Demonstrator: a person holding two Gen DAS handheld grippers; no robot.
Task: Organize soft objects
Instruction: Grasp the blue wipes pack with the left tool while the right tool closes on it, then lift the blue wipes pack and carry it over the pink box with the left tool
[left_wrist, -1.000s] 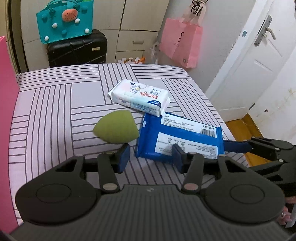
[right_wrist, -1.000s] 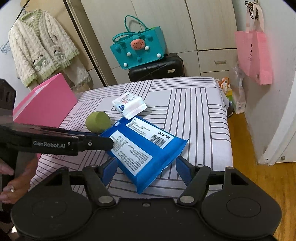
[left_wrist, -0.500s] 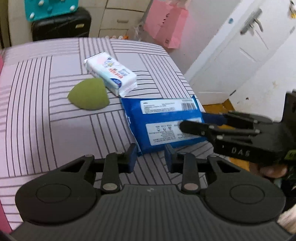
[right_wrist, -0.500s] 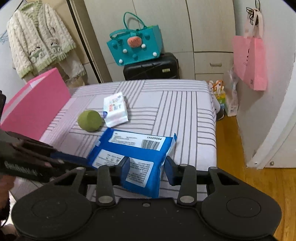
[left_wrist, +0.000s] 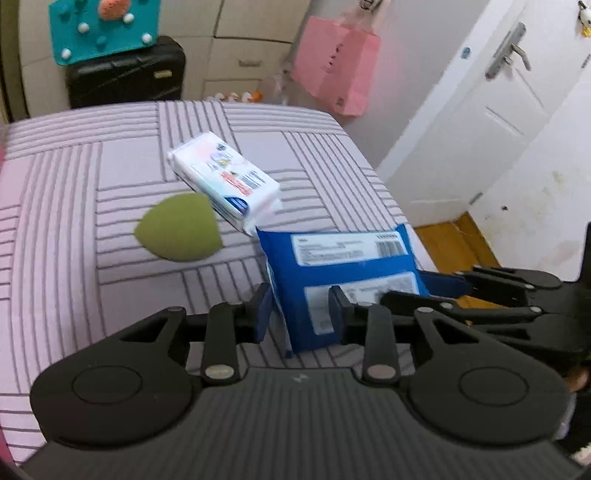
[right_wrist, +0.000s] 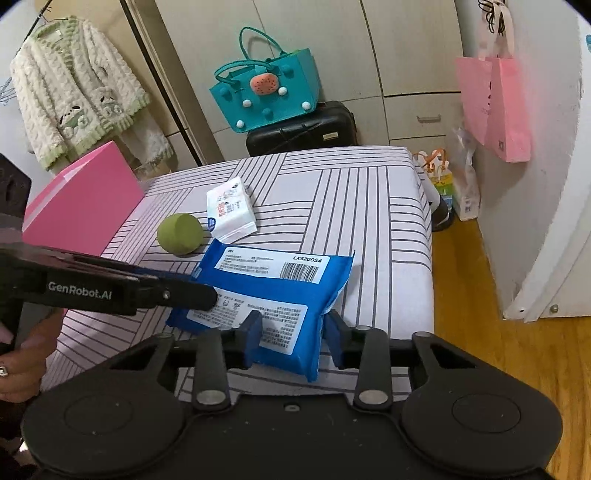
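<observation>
A blue wet-wipe pack (left_wrist: 343, 273) (right_wrist: 280, 291) lies near the striped bed's right front corner. My left gripper (left_wrist: 300, 314) is shut on its left end. My right gripper (right_wrist: 293, 334) is shut on its near right end; its fingers show at the right of the left wrist view (left_wrist: 443, 284). The left gripper's fingers cross the right wrist view from the left (right_wrist: 177, 291). A green egg-shaped sponge (left_wrist: 179, 232) (right_wrist: 180, 234) and a white tissue pack (left_wrist: 225, 181) (right_wrist: 229, 207) lie beyond the blue pack.
A pink box (right_wrist: 79, 199) stands at the bed's left side. A black suitcase (right_wrist: 303, 129) with a teal bag (right_wrist: 264, 92) stands behind the bed. A pink paper bag (right_wrist: 495, 107) hangs on the right wall. The bed's edge (right_wrist: 424, 258) drops to a wooden floor.
Both grippers have closed onto the blue pack, one at each end. The pack has turned and bunched a little between them and its ends are raised.
</observation>
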